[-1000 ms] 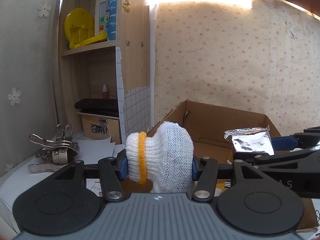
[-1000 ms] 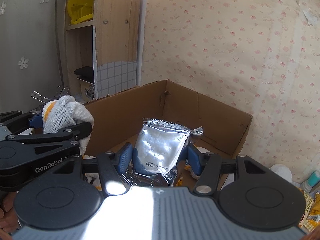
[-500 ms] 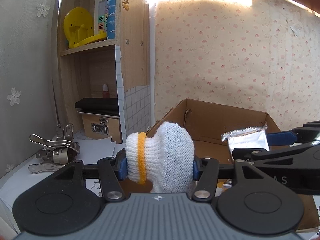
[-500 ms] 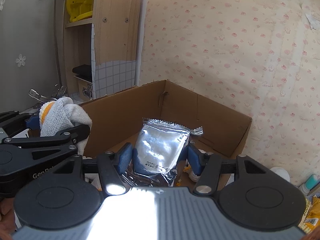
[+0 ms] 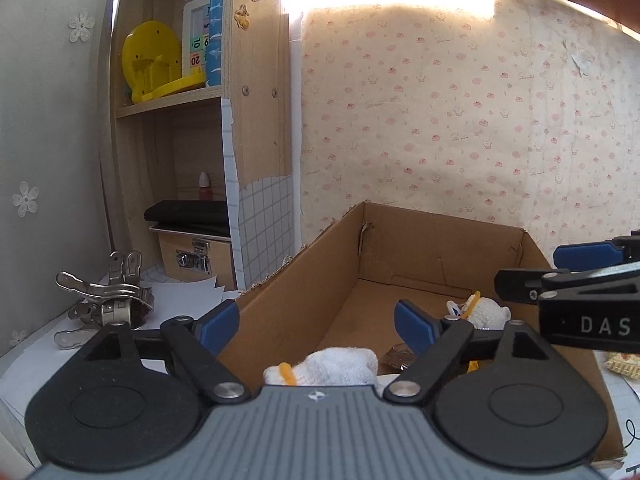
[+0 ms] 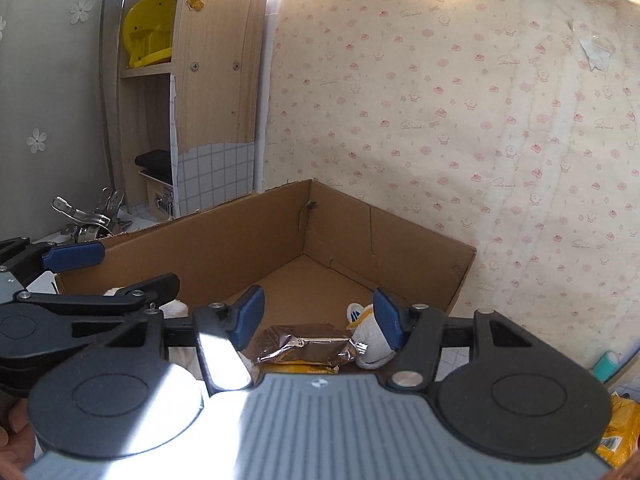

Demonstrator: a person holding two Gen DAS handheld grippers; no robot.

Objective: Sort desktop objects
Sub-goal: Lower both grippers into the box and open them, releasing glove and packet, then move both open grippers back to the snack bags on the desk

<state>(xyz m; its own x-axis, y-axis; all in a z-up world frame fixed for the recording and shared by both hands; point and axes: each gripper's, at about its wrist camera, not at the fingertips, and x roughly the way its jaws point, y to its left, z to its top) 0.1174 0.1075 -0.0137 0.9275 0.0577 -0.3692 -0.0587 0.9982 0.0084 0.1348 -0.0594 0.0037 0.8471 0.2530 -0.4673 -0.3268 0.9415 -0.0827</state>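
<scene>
An open cardboard box [image 5: 400, 240] stands before both grippers; it also shows in the right wrist view [image 6: 248, 236]. My left gripper [image 5: 316, 322] is open and empty above the box's near end. A white knitted sock with a yellow band [image 5: 332, 370] lies in the box below it. My right gripper [image 6: 316, 316] is open and empty over the box. A silver foil packet [image 6: 304, 346] lies in the box below it, beside another white sock [image 6: 370, 340], which also shows in the left wrist view [image 5: 482, 312].
A wooden shelf unit [image 5: 256, 80] stands at the back left with yellow items and a small latched case [image 5: 192, 252]. Metal clips [image 5: 104, 300] lie on white paper at the left. Yellow snack packets [image 6: 618, 428] lie right of the box.
Both grippers have opened. The sock dropped from the left gripper into the box, and the foil packet dropped from the right gripper into the box.
</scene>
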